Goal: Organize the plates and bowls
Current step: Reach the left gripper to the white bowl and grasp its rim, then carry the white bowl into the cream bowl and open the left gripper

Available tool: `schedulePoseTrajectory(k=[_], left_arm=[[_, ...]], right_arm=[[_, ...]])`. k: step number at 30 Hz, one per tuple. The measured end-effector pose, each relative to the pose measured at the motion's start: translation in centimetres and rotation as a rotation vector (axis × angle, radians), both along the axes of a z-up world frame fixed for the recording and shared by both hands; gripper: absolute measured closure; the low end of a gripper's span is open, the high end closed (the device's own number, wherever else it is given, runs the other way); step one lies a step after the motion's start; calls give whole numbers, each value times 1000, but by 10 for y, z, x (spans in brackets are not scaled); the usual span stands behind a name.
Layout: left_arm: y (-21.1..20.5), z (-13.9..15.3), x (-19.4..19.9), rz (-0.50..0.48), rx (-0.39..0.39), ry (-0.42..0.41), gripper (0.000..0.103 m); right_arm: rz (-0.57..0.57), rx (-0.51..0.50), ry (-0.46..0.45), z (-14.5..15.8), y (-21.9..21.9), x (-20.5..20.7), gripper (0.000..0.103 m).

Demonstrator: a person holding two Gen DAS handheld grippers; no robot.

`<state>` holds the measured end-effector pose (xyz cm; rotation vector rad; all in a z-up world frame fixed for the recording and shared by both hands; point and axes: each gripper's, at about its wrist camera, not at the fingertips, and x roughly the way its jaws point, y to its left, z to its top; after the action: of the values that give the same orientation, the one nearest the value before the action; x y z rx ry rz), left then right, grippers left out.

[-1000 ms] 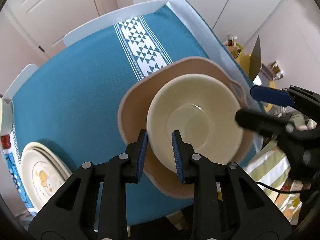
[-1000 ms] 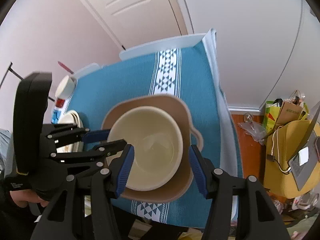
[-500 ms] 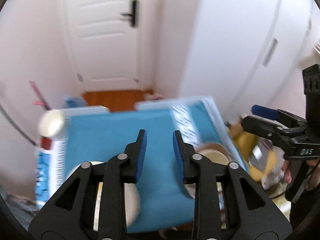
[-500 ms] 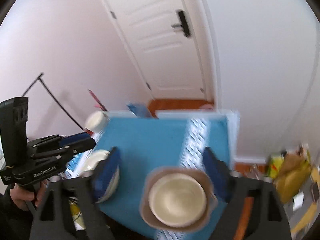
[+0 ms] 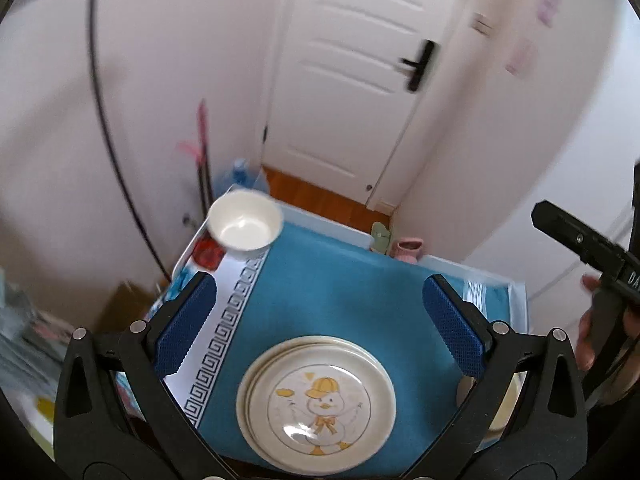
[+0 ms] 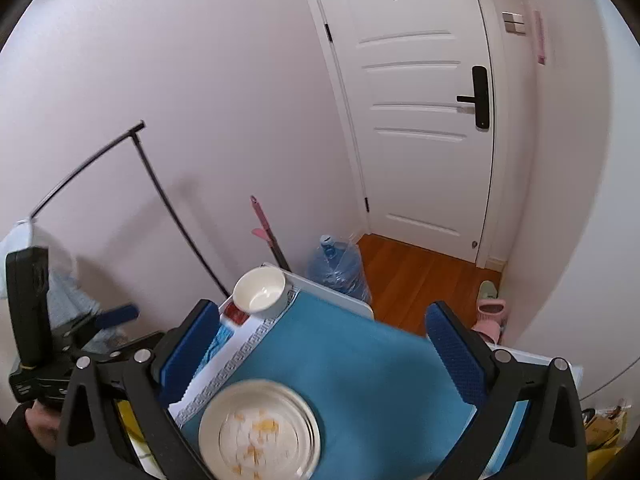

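1. On the table, a teal woven cloth [image 5: 340,300] with a white Greek-key border covers the top; a pale tabletop rim shows at the far edge.
2. Near the front edge sits a stack of round cream plates [image 5: 316,400], glossy, the top one printed with a cartoon duck in a yellow cap. In the right wrist view the stack [image 6: 260,436] is blurred.
3. At the far left corner stands a small white bowl [image 5: 245,226], round and smooth-glazed, well apart from the plates; the right wrist view shows it too [image 6: 260,292].
4. The left gripper [image 5: 320,320] has just been opening; its jaws stand spread wide, black frame with blue dimpled pads [image 5: 186,324], nothing between them.
5. The right gripper [image 6: 320,348] has likewise just been opening; its jaws are spread wide and empty, hanging above the cloth.
6. A cream bowl's edge [image 5: 506,408] peeks out behind the left gripper's right finger, mostly hidden.
7. Beyond the table are a white panelled door [image 6: 424,120] with a black lever, wooden flooring and a clear blue water jug [image 6: 338,268].
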<state>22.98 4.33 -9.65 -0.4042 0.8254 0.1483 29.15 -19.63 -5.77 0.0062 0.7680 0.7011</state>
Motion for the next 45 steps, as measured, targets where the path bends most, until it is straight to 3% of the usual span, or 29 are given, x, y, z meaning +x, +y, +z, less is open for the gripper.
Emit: schedulePoseTrajectory(k=[3,6,10,14,17,19,23,28,30,38,45], left_arm=[[41,-25,18,66,-49,50,0],[81,-57,39,117,-83,111,1],[117,-106,76,121,-186,178,29],[127,-158,106,93,-257,252,56],[126,-184,122,71,-277,282,69],[127,-195,130,65,-281,292,72],[131,-213,142,70,-273,313,80],[145,-220,147,83,-285,303,82],[145,-219,148,81,-272,301,82],[142,-217,151,67,-228,299,83],[126,-188,150,26,-135,256,83]], right_arm=[[54,-15,62,-20,44,29,0],[109,-27,243,-65,95,73,0],[147,-103,373,-129,154,113,2],[202,-164,451,-181,196,129,23],[216,-185,486,-207,206,131,36],[223,-188,509,-222,212,133,42],[236,-200,525,-239,222,140,55],[239,-195,546,-249,233,143,74],[232,-208,544,-252,233,144,87],[226,-208,528,-249,234,144,87],[207,-182,483,-228,221,135,89]])
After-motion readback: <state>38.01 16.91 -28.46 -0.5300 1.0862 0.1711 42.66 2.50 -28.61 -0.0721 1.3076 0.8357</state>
